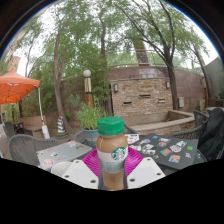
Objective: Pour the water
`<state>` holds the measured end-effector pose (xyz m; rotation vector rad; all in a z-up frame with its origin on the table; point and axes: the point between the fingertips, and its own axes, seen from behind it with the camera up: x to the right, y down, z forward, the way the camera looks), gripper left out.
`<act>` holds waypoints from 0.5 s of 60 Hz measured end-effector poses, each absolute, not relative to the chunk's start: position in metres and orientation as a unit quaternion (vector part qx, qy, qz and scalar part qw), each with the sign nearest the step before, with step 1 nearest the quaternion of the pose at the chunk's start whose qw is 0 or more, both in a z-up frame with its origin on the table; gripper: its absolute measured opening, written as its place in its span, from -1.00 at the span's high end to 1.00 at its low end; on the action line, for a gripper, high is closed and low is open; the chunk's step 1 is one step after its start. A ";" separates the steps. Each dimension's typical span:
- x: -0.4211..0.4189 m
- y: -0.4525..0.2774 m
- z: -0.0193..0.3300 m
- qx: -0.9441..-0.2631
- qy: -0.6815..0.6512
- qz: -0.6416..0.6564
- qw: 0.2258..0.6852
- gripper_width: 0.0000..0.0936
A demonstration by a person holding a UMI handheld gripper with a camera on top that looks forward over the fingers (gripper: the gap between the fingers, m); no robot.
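Note:
A bottle (112, 152) with a green cap, a white label with a green round logo and a light brown drink stands upright between my two fingers. My gripper (112, 162) is shut on the bottle, with the pink pads (92, 160) pressing its sides at label height. The bottle is held up above a table (168, 150). The bottle's base is hidden between the fingers. No cup or other vessel for pouring shows.
The table beyond the fingers, to the right, bears several small cards or papers. A metal chair (25, 148) stands to the left. An orange umbrella (15, 86) is at far left. A brick wall (140, 95) and trees lie beyond.

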<state>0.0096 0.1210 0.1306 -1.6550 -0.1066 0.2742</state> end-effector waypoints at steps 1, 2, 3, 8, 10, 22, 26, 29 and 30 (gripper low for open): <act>0.030 0.115 0.134 -0.737 -0.046 0.125 0.662 0.41; 0.030 0.116 0.127 -0.740 -0.048 0.125 0.659 0.41; 0.030 0.118 0.120 -0.743 -0.049 0.125 0.656 0.41; 0.031 0.120 0.094 -0.753 -0.057 0.127 0.644 0.41; 0.028 0.123 0.086 -0.755 -0.060 0.127 0.641 0.41; 0.031 0.122 0.076 -0.762 -0.083 0.111 0.632 0.41; 0.031 0.121 0.077 -0.761 -0.082 0.112 0.633 0.41; 0.033 0.119 0.077 -0.763 -0.081 0.113 0.632 0.41; 0.033 0.118 0.078 -0.763 -0.082 0.111 0.631 0.40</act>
